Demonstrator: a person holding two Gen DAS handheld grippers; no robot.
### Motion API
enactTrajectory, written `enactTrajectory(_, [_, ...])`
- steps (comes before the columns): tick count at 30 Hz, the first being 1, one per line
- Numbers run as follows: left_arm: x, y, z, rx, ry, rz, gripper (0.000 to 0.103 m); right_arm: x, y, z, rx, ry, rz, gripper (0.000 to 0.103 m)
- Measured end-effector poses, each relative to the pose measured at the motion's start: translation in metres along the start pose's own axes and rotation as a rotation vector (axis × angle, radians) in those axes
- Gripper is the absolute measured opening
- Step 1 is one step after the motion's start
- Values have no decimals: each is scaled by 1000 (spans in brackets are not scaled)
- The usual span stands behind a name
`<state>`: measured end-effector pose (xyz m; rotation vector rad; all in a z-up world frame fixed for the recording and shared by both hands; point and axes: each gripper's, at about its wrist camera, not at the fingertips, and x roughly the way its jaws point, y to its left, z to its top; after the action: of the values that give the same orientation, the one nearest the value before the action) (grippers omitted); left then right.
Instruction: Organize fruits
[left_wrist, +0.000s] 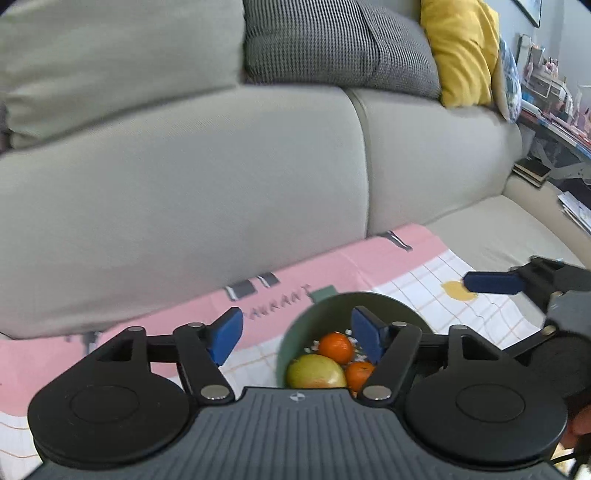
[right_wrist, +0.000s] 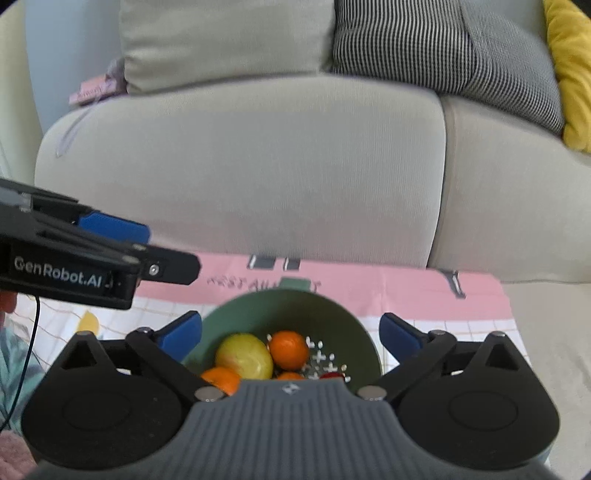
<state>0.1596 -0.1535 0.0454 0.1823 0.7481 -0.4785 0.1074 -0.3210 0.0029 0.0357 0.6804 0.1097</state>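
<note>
1. Left tool: dark ribbed housing fills the bottom of the left wrist view; blue fingers spread wide apart, nothing between them.
2. Right tool: same build, fingers at full spread, empty. No earlier view to compare.
3. Green bowl sits just beyond both tools, at 6 o'clock in each view, on a pink-and-white checked cloth. Rim faces up.
4. In the bowl, right wrist view: yellow-green apple at centre left, long axis running roughly 10 to 4 o'clock; an orange touching it at 3 o'clock; a second orange at 7 o'clock, half hidden by the housing; a third orange and something red barely show at the housing edge.
5. White cross pattern visible on the bowl floor at 4 o'clock of the apple.
6. Each tool shows in the other's view: the right one enters at 3 o'clock in the left view, the left one at 9 o'clock in the right view.
7. Cloth lies on a beige sofa; checked cushion at 12 o'clock, yellow cushion at 1 o'clock.
</note>
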Motion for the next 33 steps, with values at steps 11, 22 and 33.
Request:
enactTrajectory(11, [-74, 4, -32, 22, -201, 218, 93, -47, 30, -11, 26, -84, -9, 99])
enactTrajectory(22, [-104, 14, -80, -83, -217, 280, 95, -66, 79, -55, -38, -117, -70, 99])
enactTrajectory(33, [-100, 17, -120, -107, -134, 354, 95, -63, 106, -79, -117, -106, -95, 99])
